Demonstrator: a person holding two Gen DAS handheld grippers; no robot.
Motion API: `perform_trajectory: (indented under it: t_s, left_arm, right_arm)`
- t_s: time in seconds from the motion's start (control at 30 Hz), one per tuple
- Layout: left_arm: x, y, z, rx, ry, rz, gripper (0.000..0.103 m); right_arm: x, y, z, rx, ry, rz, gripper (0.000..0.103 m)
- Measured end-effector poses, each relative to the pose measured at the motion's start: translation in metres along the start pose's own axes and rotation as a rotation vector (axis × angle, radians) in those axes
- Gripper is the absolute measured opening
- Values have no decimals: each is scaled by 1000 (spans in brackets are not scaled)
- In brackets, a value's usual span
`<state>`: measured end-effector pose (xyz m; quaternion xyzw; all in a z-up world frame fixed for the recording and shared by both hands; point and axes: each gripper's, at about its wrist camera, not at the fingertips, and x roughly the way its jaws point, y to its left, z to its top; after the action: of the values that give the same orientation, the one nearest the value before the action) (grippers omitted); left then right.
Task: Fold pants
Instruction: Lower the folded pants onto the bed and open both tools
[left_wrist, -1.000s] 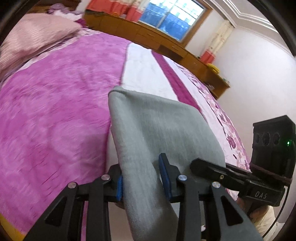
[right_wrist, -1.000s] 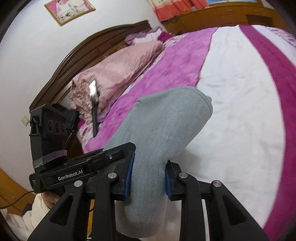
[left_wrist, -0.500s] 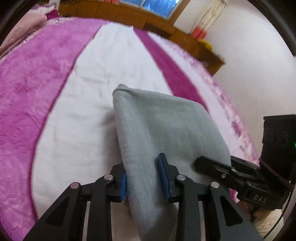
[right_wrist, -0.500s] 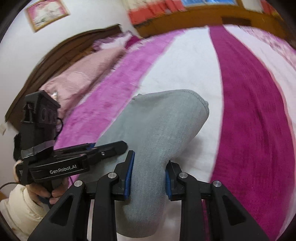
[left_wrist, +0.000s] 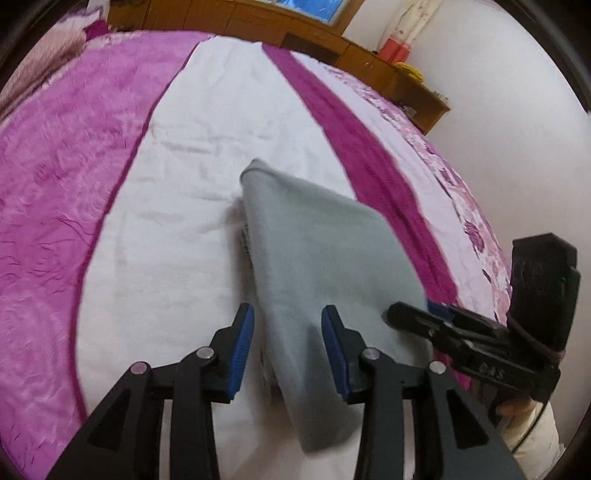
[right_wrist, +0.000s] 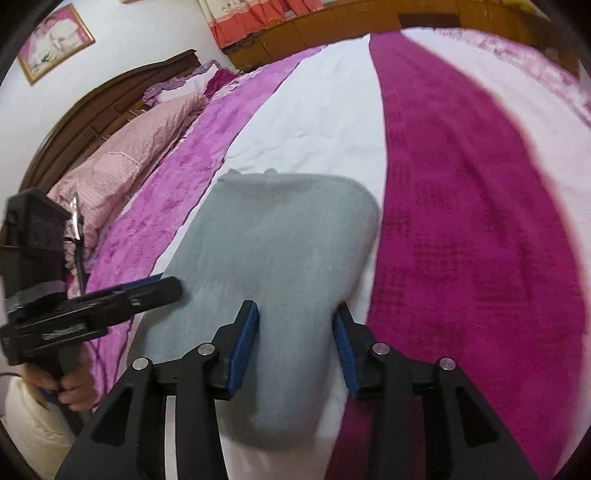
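Lettering (left_wrist: 493, 369) on right tongs (left_wrist: 410, 315), blurred, unreadable

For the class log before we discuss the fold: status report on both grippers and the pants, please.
Left gripper and right gripper: jaws just opened, pads off the cloth. Grey pants folded, lying on bedspread, between both jaws. Nothing in the way.

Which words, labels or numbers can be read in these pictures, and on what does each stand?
"DAS": faint, on the side of the right claw.
Label on the left claw: too blurred to read.
Framed picture on the wall: no readable text.
Both claws have just been opening, with the pants between their pads.
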<state>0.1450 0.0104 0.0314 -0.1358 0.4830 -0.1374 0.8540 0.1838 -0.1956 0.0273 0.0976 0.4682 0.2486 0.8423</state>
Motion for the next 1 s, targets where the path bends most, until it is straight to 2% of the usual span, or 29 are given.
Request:
perform_trajectory:
  t_s: [0.13, 0.27, 0.33, 0.4, 0.53, 0.7, 0.87, 1.0]
  left_arm:
    - [-22, -19, -15, 69, -17, 22, 40]
    - [-22, -30, -32, 130, -27, 120, 40]
    - [-8, -26, -38, 130, 8, 169, 40]
    - [2, -17, -44, 104, 43, 204, 42]
    - [14, -9, -50, 102, 48, 213, 44]
    - [15, -8, -52, 122, 31, 235, 52]
    - [3, -9, -55, 72, 5, 224, 52]
    - [-10, -19, -65, 74, -24, 231, 51]
  right_arm:
    - [-26, 4, -13, 17, -37, -20, 33]
    - [-45, 7, -32, 57, -70, 9, 32]
    - [-50, 6, -42, 91, -77, 37, 25]
    - [-48, 5, -48, 96, -75, 27, 22]
    - [-28, 1, -57, 89, -20, -16, 21]
    - [-14, -3, -60, 71, -10, -53, 21]
    - [-28, 5, -60, 47, -41, -91, 21]
    - [-48, 14, -66, 17, -87, -126, 21]
